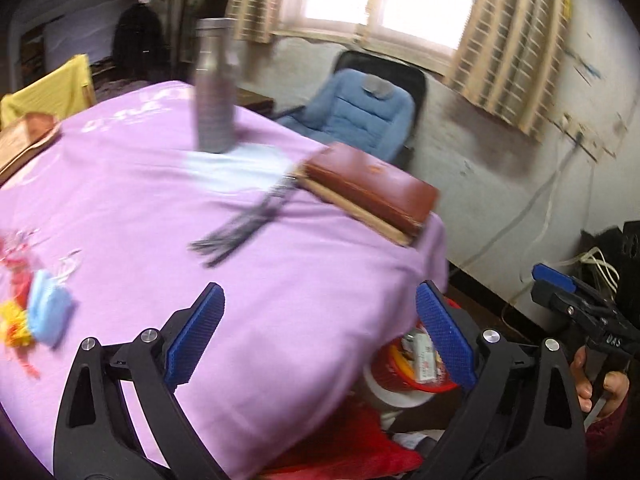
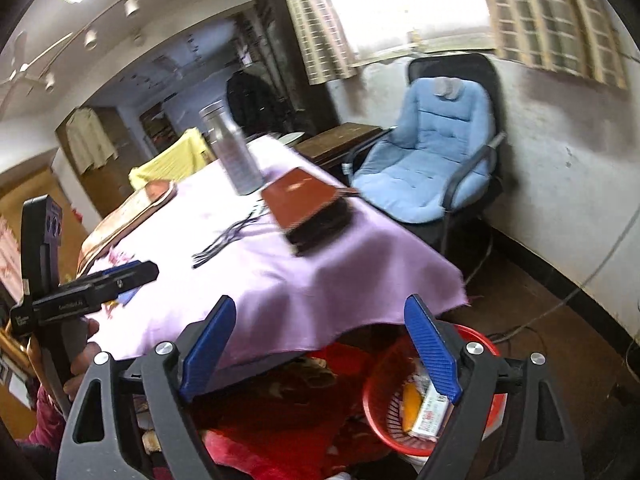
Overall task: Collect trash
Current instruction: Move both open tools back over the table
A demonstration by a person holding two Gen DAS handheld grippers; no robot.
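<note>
Crumpled red, yellow and blue wrappers on lilac-covered worktop; red basket holding cartons; both jaws spread, empty.

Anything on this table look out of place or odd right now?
Yes. Crumpled wrappers, red, yellow and light blue, lie loose on the purple cloth near its left edge, not in the red basket on the floor. The brown book overhangs the table corner.
</note>
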